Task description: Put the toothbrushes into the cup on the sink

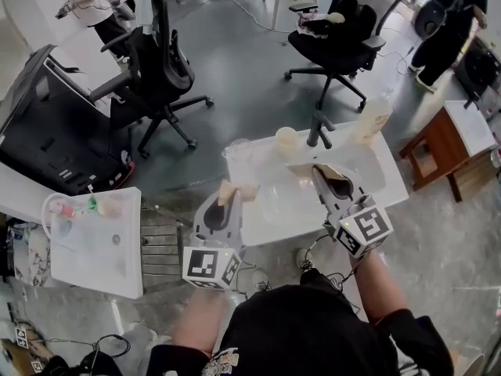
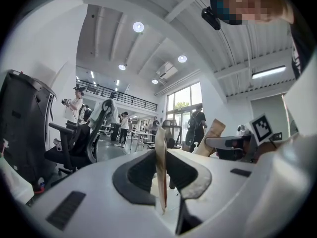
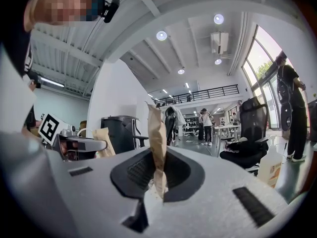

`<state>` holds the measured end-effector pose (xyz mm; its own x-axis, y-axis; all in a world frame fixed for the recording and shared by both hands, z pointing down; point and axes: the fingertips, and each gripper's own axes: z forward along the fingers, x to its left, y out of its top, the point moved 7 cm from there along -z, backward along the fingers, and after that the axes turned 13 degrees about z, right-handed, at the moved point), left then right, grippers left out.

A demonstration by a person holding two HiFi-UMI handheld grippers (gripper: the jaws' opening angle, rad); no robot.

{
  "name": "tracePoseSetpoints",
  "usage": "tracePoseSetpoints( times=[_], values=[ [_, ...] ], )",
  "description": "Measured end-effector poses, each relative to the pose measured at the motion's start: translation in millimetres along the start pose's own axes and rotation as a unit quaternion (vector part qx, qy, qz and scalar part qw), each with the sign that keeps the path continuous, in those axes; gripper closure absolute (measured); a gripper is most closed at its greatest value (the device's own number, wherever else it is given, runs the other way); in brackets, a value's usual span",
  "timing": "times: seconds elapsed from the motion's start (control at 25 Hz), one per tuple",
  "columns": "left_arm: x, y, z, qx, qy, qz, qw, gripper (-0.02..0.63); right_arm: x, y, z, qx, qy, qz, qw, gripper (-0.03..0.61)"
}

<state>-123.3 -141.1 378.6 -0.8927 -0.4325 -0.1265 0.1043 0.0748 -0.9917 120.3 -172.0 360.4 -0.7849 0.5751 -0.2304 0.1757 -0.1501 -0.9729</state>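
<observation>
A white sink [image 1: 368, 171] is seen in the head view, with a dark faucet [image 1: 318, 129] standing at its far edge. The cup [image 1: 287, 140] stands upright on the sink, just left of the faucet. A clear glass [image 1: 238, 150] stands at the sink's far left corner, and a pale bottle [image 1: 374, 116] stands at its far right corner.

The left gripper [image 1: 227, 200] is held level over the sink's near left edge. Its jaws are clamped on a tan paper toothbrush packet [image 1: 235, 189], which is seen edge-on and upright between the pads in the left gripper view [image 2: 160, 157].

The right gripper [image 1: 327, 180] is held level over the sink's basin, right of the left gripper. Its jaws are likewise pressed onto a second tan paper packet [image 1: 309, 167], which stands upright between them in the right gripper view [image 3: 154, 138].

Both packets are held above the sink, nearer the person than the cup and apart from it. What lies inside the wrappers cannot be made out.

Black office chairs [image 1: 160, 69] stand on the grey floor beyond the sink.
</observation>
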Motion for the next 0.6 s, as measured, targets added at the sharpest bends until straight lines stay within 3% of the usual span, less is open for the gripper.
tracePoseSetpoints(
  times=[0.6],
  values=[
    [-32, 9, 35, 0.019, 0.044, 0.013, 0.9988, 0.554, -68, 7, 30, -0.002, 0.044, 0.004, 0.999, 0.545]
  ],
)
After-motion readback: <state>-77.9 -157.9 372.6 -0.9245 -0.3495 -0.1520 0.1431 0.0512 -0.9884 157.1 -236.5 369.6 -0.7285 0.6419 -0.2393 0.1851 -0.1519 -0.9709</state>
